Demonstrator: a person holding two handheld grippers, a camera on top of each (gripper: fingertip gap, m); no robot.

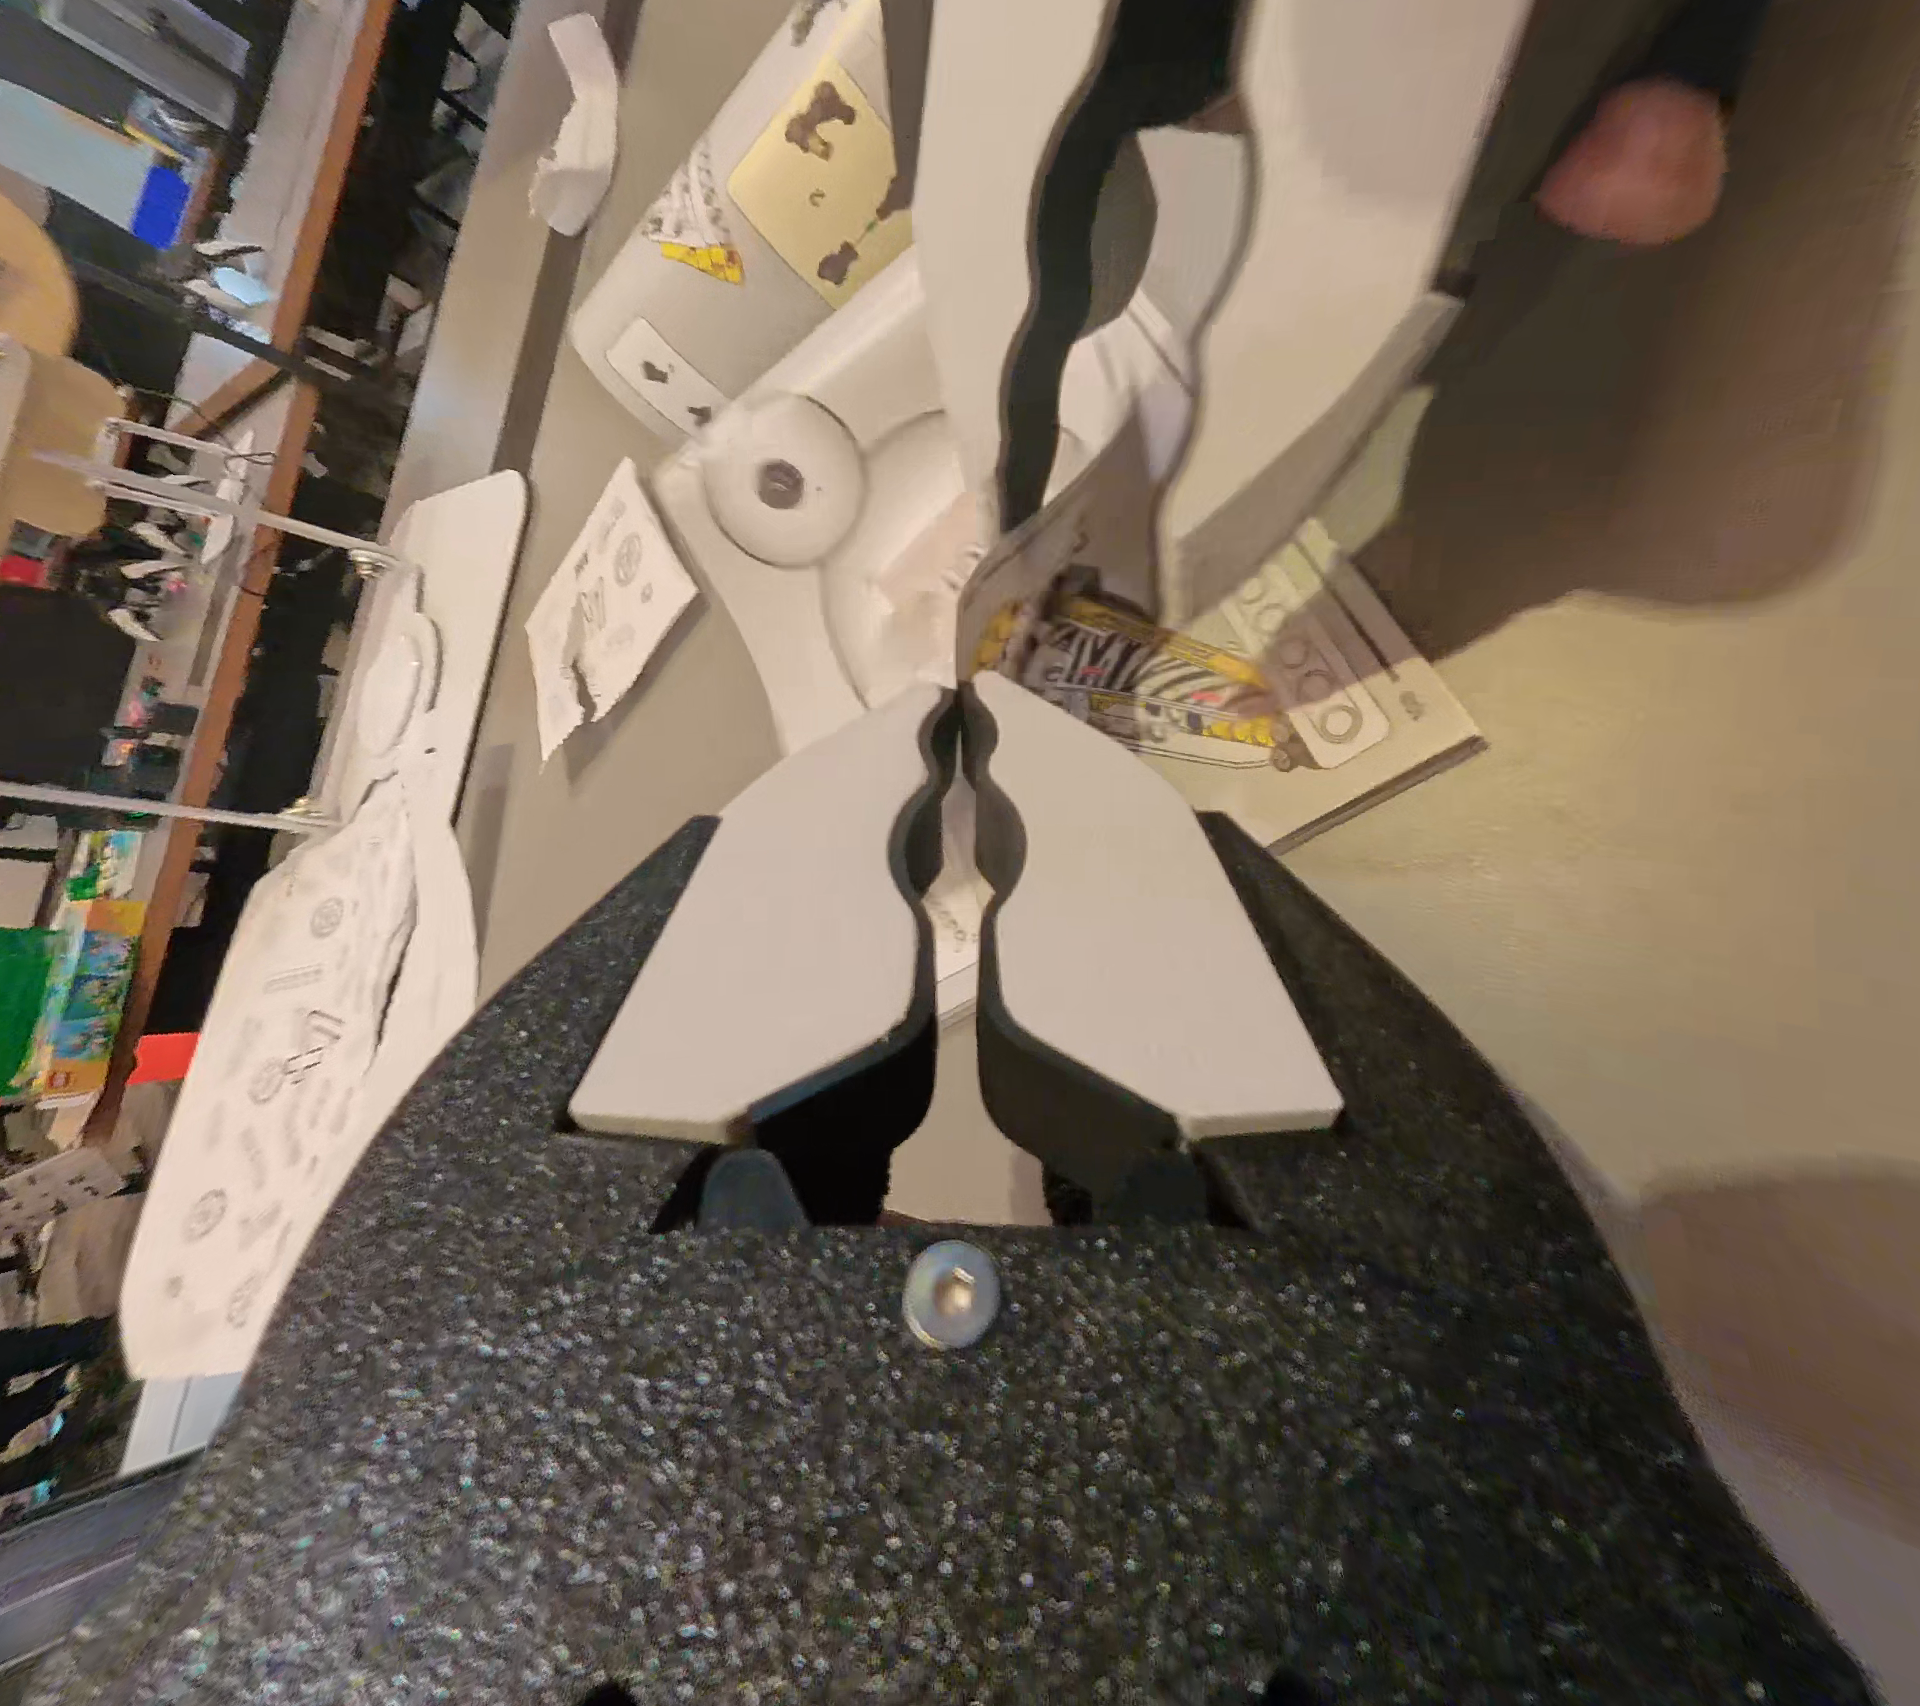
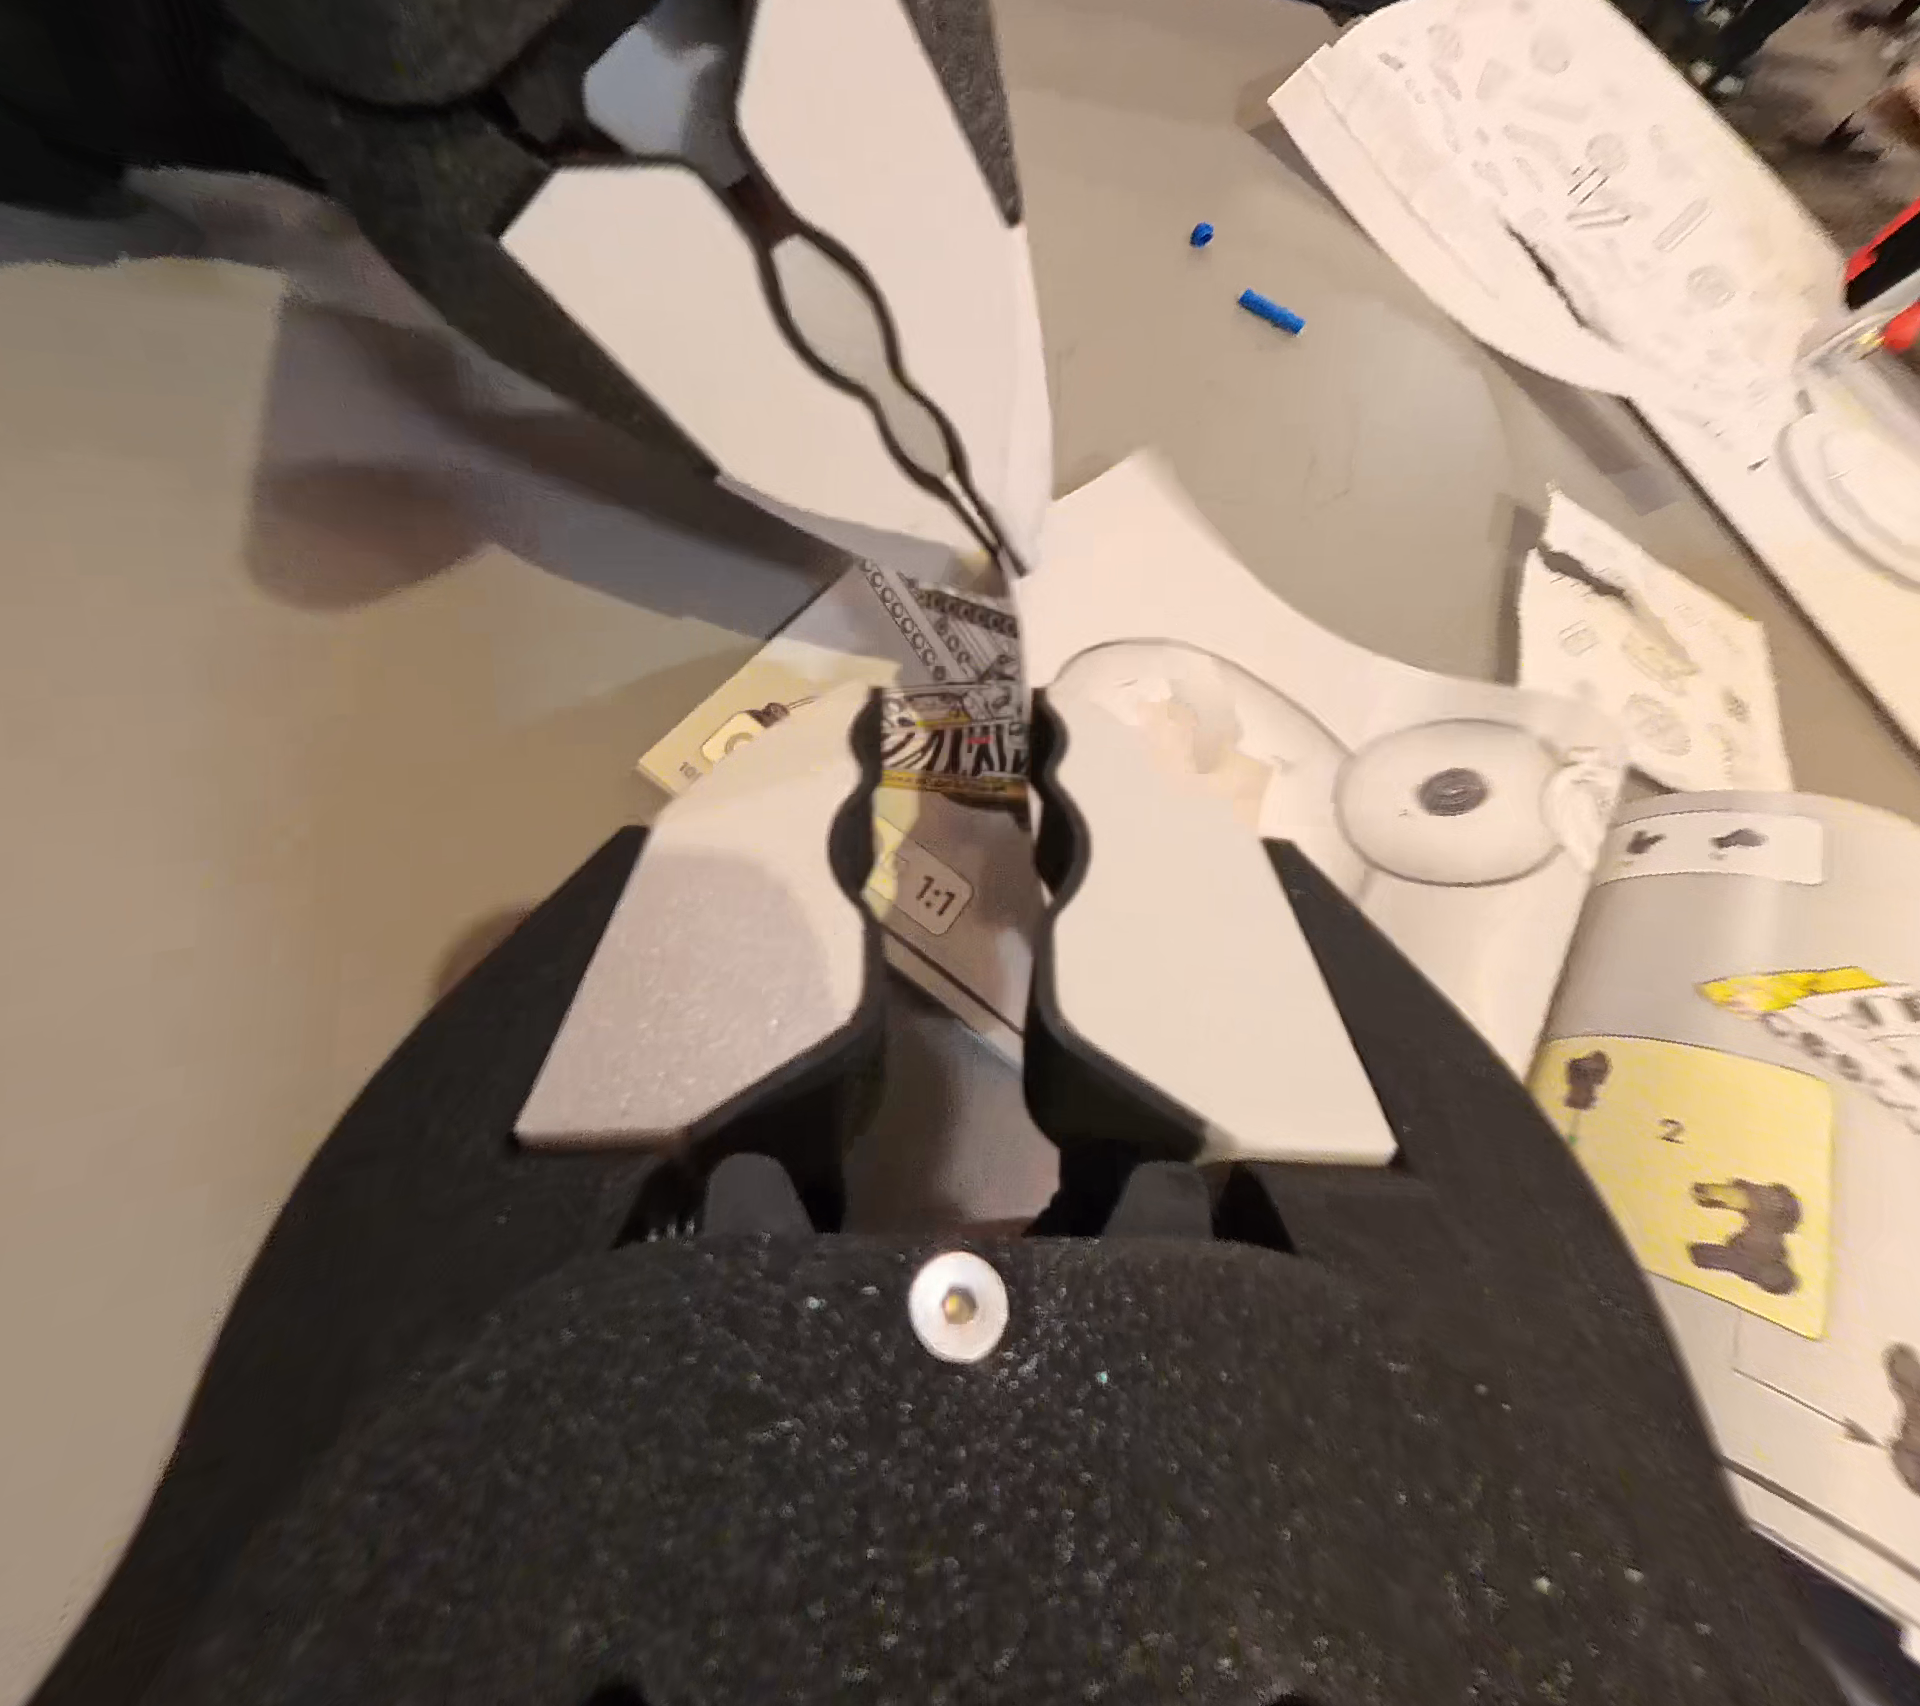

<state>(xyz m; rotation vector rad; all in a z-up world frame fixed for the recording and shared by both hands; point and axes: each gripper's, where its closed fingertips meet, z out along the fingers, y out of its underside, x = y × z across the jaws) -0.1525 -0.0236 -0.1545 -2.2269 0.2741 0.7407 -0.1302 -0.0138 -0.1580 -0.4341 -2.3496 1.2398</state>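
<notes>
Altogether two tools (image 2: pixel 954 726) (image 1: pixel 961 700), two blue pegs (image 2: pixel 1270 311).

Both wrist cameras sit close above the beige table (image 2: pixel 260 825), facing each other; both show the open printed booklet (image 1: pixel 1351 700) (image 2: pixel 935 617).

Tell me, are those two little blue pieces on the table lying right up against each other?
No. In the right wrist view the round blue piece and the longer blue piece lie apart, with bare table between them.
</notes>
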